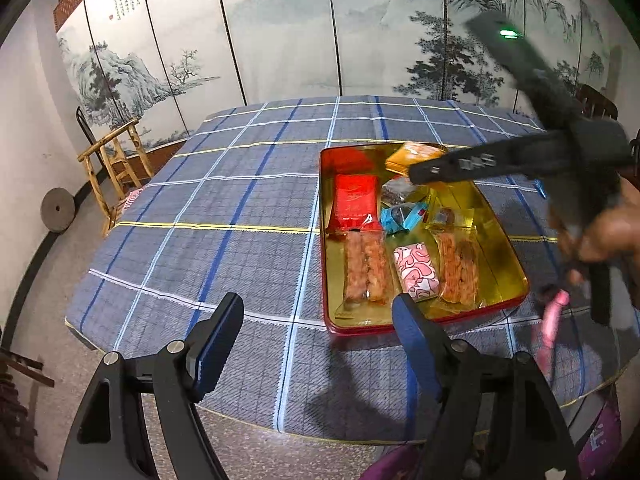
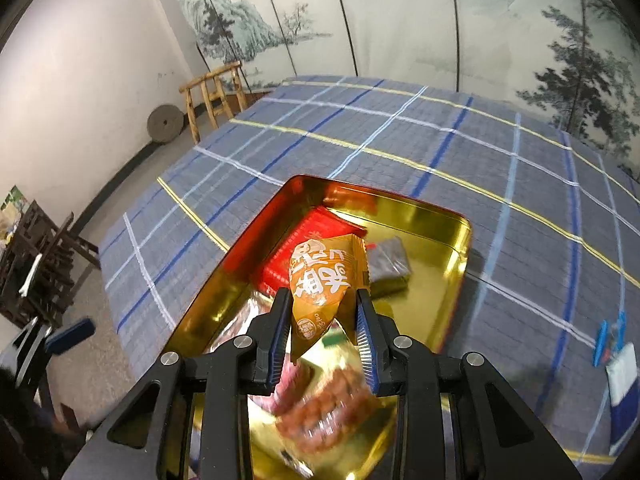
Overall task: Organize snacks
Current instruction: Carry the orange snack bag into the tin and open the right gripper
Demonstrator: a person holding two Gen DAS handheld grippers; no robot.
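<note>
The right tool [image 2: 323, 312] is clamping an orange packet [image 2: 326, 270] above the tin [image 2: 460, 240]; the left tool [image 1: 316, 334] is hanging apart, empty, over the tabletop [image 1: 224, 216].

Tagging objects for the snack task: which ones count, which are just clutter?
Job:
- orange snack packet in right gripper
- red-rimmed gold tin
- red packet
- pink patterned packet

Lying about:
- wooden chair
- millstone
- blue clip

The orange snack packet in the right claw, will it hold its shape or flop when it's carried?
Held in the right claw, the orange snack packet is creased at the pinch, so it's probably soft film that bends. It stands up unsupported, so likely light. The glossy wrapper could slip.
</note>
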